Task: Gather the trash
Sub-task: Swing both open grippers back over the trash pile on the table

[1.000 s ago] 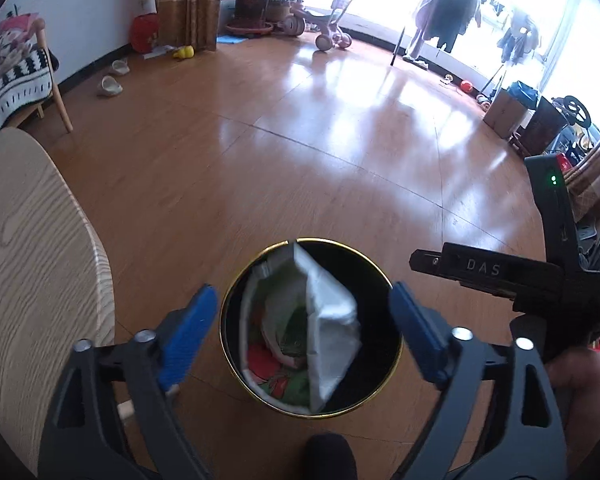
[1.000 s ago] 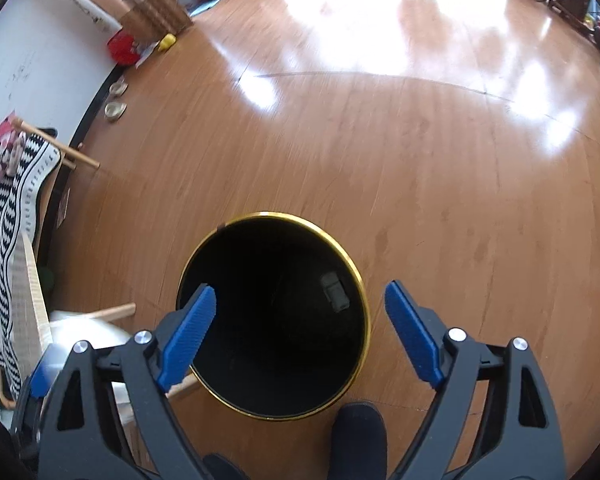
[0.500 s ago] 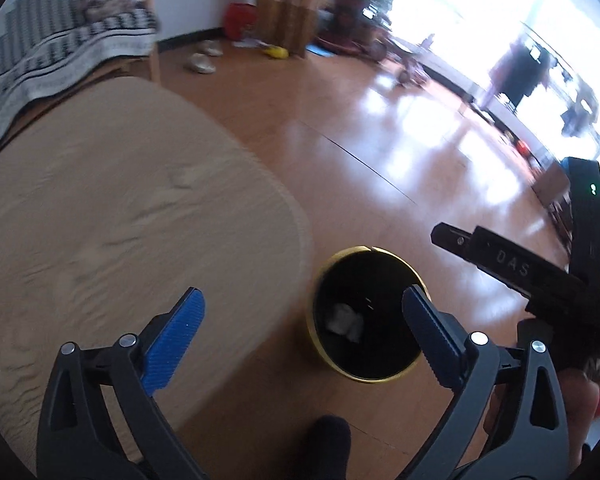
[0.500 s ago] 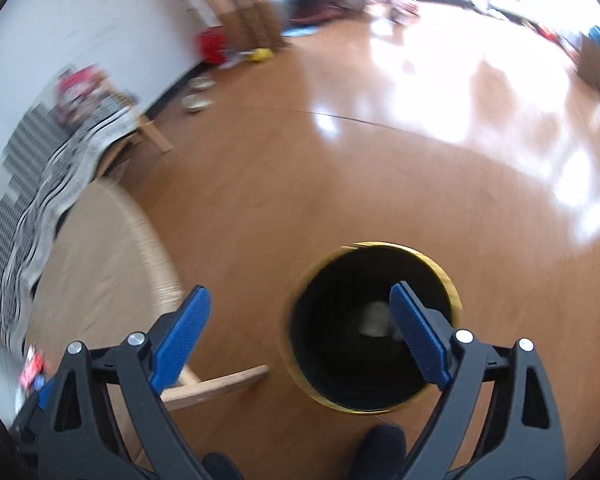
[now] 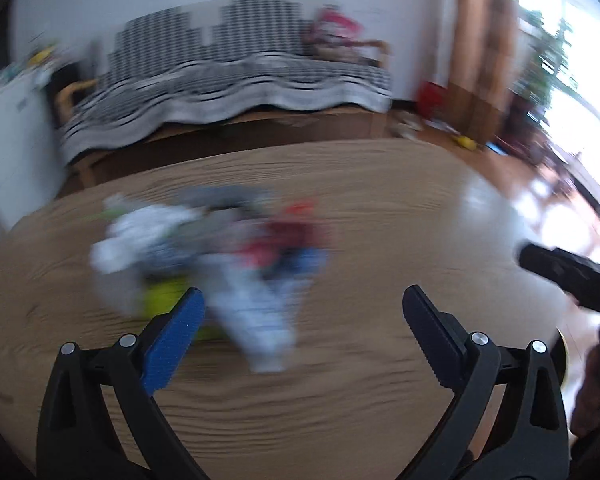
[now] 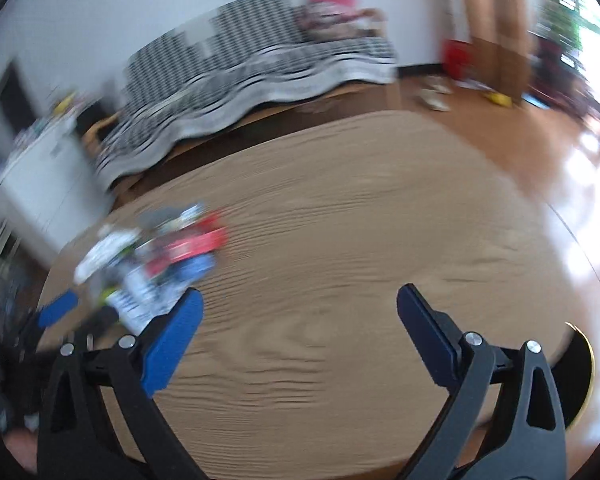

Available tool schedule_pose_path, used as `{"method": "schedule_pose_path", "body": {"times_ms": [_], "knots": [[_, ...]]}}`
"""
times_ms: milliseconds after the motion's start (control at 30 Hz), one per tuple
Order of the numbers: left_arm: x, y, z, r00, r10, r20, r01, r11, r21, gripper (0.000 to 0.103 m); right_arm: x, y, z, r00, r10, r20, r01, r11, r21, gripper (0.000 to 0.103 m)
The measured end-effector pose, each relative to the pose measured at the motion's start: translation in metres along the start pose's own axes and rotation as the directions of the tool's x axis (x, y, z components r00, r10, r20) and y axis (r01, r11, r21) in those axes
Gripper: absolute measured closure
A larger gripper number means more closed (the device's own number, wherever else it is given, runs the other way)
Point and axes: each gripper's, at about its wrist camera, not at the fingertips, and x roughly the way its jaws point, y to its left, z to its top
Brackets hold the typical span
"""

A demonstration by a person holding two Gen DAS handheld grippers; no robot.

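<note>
Motion blur smears the trash pile (image 5: 216, 264) — wrappers indistinct — on the table (image 5: 380, 208).

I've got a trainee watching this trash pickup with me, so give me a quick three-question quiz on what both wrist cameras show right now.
1. True or false: the left tool holds a piece of trash.
2. Where does the trash pile lie? A) on the floor B) on the table C) on the sofa
3. Fill in: in the right wrist view, a gold-rimmed ___ peeks out past the table's right edge.

Key:
1. False: both it and the right tool are open and empty; both have just been opening.
2. B
3. bin
</note>
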Motion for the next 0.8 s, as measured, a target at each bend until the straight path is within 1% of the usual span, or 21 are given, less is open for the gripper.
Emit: {"method": "schedule_pose_path", "body": {"times_ms": [67, 100, 167, 233, 300, 367, 400, 533, 633, 700, 733, 767, 800], "knots": [[0.002, 0.039, 0.002, 0.998, 0.063, 0.0, -0.063, 0.996, -0.059, 0.007, 0.018, 0.033, 0.006, 0.999, 0.034, -0.024, -0.035, 0.997, -0.064, 0.009], [0.006, 0.068, 0.001, 0.996, 0.091, -0.016, -0.093, 0.99, -0.103, 0.007, 0.029, 0.053, 0.005, 0.998, 0.051, -0.041, -0.055, 0.993, -0.104, 0.009], [0.012, 0.107, -0.002, 0.991, 0.127, -0.04, -0.132, 0.976, -0.174, 0.007, 0.043, 0.084, -0.001, 0.995, 0.073, -0.068, -0.083, 0.985, -0.153, 0.009], [0.021, 0.133, -0.001, 0.989, 0.134, -0.066, -0.146, 0.961, -0.235, 0.007, 0.06, 0.113, -0.009, 0.992, 0.085, -0.097, -0.103, 0.974, -0.203, 0.009], [0.031, 0.15, -0.004, 0.99, 0.103, -0.093, -0.124, 0.957, -0.264, 0.007, 0.076, 0.138, -0.018, 0.989, 0.083, -0.123, -0.112, 0.961, -0.252, 0.009], [0.044, 0.154, 0.001, 0.991, 0.064, -0.113, -0.091, 0.963, -0.253, 0.007, 0.09, 0.154, -0.024, 0.988, 0.071, -0.135, -0.108, 0.951, -0.289, 0.009], [0.049, 0.157, 0.004, 0.991, 0.065, -0.121, -0.092, 0.966, -0.241, 0.007, 0.095, 0.16, -0.025, 0.989, 0.062, -0.138, -0.102, 0.947, -0.305, 0.009], [0.076, 0.157, 0.012, 0.985, 0.092, -0.146, -0.118, 0.976, -0.183, 0.008, 0.112, 0.168, -0.03, 0.988, 0.048, -0.147, -0.096, 0.938, -0.334, 0.009], [0.095, 0.161, 0.013, 0.978, 0.104, -0.181, -0.137, 0.973, -0.184, 0.008, 0.124, 0.174, -0.029, 0.987, 0.046, -0.154, -0.097, 0.935, -0.342, 0.009], [0.103, 0.165, 0.015, 0.976, 0.116, -0.186, -0.151, 0.971, -0.186, 0.008, 0.131, 0.178, -0.028, 0.987, 0.041, -0.153, -0.094, 0.931, -0.353, 0.009], [0.106, 0.168, 0.014, 0.976, 0.112, -0.187, -0.147, 0.971, -0.188, 0.01, 0.134, 0.179, -0.028, 0.988, 0.036, -0.15, -0.089, 0.928, -0.361, 0.009], [0.109, 0.17, 0.013, 0.976, 0.106, -0.192, -0.144, 0.971, -0.191, 0.011, 0.137, 0.181, -0.028, 0.988, 0.029, -0.149, -0.083, 0.926, -0.368, 0.012], [0.112, 0.173, 0.012, 0.974, 0.101, -0.202, -0.141, 0.97, -0.199, 0.019, 0.141, 0.183, -0.028, 0.988, 0.025, -0.152, -0.081, 0.924, -0.374, 0.015]]}}
